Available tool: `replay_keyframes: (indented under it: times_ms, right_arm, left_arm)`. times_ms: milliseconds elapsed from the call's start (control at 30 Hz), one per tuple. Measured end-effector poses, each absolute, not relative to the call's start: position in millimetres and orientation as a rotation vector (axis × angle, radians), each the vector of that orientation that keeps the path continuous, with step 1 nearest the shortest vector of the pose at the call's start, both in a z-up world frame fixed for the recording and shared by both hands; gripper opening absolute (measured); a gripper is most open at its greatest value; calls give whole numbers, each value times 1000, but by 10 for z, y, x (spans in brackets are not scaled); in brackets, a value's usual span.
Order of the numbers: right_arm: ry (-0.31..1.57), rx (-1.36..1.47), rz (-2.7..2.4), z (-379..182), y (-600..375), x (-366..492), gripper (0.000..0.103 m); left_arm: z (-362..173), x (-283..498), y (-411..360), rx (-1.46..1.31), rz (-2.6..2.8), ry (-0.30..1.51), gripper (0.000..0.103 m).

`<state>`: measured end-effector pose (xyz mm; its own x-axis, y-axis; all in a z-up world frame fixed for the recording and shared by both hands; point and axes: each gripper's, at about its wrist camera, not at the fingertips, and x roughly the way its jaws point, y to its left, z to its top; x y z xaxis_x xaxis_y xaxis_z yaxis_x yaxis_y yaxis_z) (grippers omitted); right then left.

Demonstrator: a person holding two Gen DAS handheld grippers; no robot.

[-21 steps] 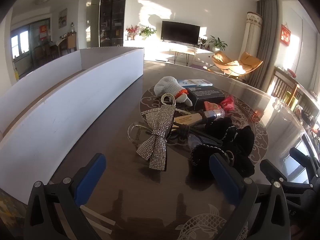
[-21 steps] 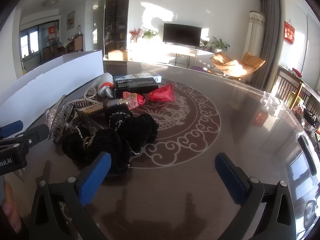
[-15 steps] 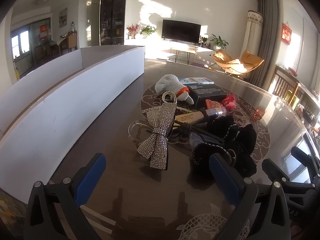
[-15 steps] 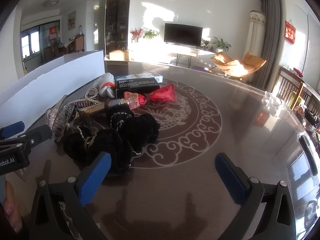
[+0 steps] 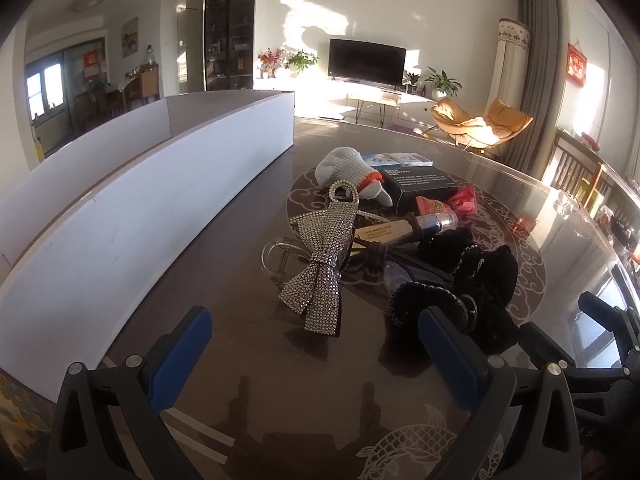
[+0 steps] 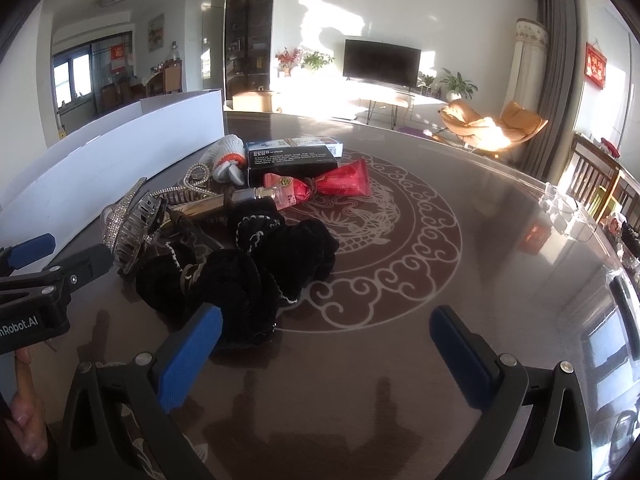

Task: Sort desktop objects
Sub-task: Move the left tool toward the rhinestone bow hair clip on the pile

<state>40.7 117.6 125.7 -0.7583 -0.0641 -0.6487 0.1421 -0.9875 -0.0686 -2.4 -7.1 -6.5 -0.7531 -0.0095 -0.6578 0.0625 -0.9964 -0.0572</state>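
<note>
A pile of small items lies on the dark round table (image 5: pixel 200 280): a rhinestone bow (image 5: pixel 320 268), a clear hair claw (image 5: pixel 280 254), black velvet scrunchies (image 5: pixel 472 280) (image 6: pixel 260 264), a gold tube (image 5: pixel 400 232), a black box (image 5: pixel 420 188) (image 6: pixel 292 162), a red sachet (image 6: pixel 340 182) and a white glove (image 5: pixel 344 168). My left gripper (image 5: pixel 316 348) is open and empty, just short of the bow. My right gripper (image 6: pixel 324 344) is open and empty, with its left finger beside the scrunchies.
A long white open box (image 5: pixel 140 192) (image 6: pixel 100 164) stands along the left of the table. The left gripper's body (image 6: pixel 52 276) shows at the left of the right wrist view. The right gripper's body (image 5: pixel 580 344) shows at the lower right of the left wrist view.
Both grippers have moved slightly forward toward the pile. Both stay open and empty. The items have not moved.
</note>
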Motion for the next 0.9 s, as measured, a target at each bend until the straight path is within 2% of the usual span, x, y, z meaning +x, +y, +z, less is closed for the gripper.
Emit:
replay_keyframes:
  times_ms: [667, 900]
  right_arm:
    - [176, 1086, -2823, 1216, 1172, 349, 103]
    - [155, 1123, -2797, 1187, 1186, 307, 103]
  left_arm:
    - [-98, -38, -84, 1116, -2890, 131, 103]
    - [-138, -54, -300, 1122, -2825, 271, 103]
